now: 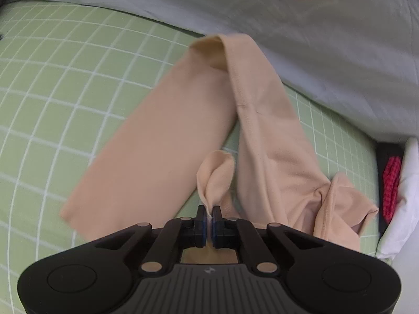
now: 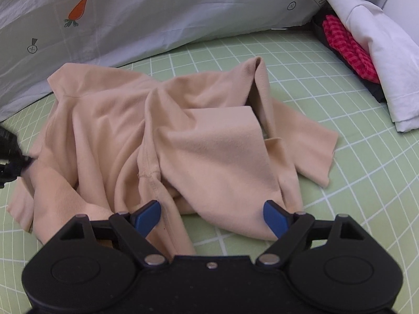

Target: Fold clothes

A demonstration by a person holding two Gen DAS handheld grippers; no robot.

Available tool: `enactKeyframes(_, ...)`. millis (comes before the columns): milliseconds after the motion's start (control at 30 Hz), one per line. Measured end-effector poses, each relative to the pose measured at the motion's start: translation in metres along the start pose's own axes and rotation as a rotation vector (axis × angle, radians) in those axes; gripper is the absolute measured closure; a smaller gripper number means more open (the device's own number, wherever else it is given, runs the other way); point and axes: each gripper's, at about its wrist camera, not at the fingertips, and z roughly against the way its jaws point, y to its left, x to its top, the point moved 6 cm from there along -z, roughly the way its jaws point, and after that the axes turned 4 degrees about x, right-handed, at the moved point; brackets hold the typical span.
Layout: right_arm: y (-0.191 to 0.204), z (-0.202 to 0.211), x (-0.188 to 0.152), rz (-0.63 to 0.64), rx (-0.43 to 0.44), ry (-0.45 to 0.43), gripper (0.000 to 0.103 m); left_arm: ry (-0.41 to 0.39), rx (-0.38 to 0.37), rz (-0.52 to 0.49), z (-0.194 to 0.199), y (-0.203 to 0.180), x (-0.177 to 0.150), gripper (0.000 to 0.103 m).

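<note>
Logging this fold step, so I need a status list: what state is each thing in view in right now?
left gripper: shut, pinching a fold of the garment.
right gripper: open, fingers apart over the garment's near edge.
beige garment: crumpled, not yet folded, on the green grid sheet.
white cloth: folded, lying over the red checked cloth.
</note>
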Motion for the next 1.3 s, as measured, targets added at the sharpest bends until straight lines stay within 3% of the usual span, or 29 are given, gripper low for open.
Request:
enactKeyframes(133,0.001,0.005,-0.004,0.006,0.002,0.0,0.017,-0.02,-0.002,0.023,0.019,0.015,-0.011,0.099)
enactKeyframes(267,0.003,0.016,-0.013,0.027,0.014,-0.005,0.017,-0.066,0.081,0.061,0.061,0.056,-0.038,0.099)
enactKeyframes(367,0.006,0.027,-0.024,0.056,0.03,-0.006,0.017,-0.047,0.147,0.13,0.082,0.093,-0.069,0.099)
enactKeyframes(533,0.007,0.041,-0.044,0.064,0.067,0.013,0.017,0.017,0.184,0.237,0.097,0.13,-0.115,0.094)
enactKeyframes(600,0.007,0.045,-0.048,0.063,0.081,0.015,0.017,-0.005,0.226,0.201,0.106,0.13,-0.115,0.092)
enactKeyframes(733,0.006,0.049,-0.043,0.053,0.092,-0.008,0.017,-0.107,0.265,0.133,0.124,0.127,-0.097,0.048)
enactKeyframes(867,0.007,0.046,-0.033,0.04,0.09,-0.025,0.017,-0.111,0.295,0.066,0.114,0.124,-0.076,0.03)
enactKeyframes(1067,0.009,0.027,-0.02,0.028,0.107,0.005,0.019,0.018,0.328,0.014,0.061,0.125,-0.069,0.029)
enactKeyframes(1167,0.01,0.017,-0.016,0.021,0.127,0.03,0.03,0.052,0.333,0.012,0.046,0.128,-0.067,0.029)
enactKeyframes(1300,0.013,0.004,-0.007,0.012,0.15,0.057,0.031,0.08,0.325,-0.013,0.035,0.127,-0.064,0.029)
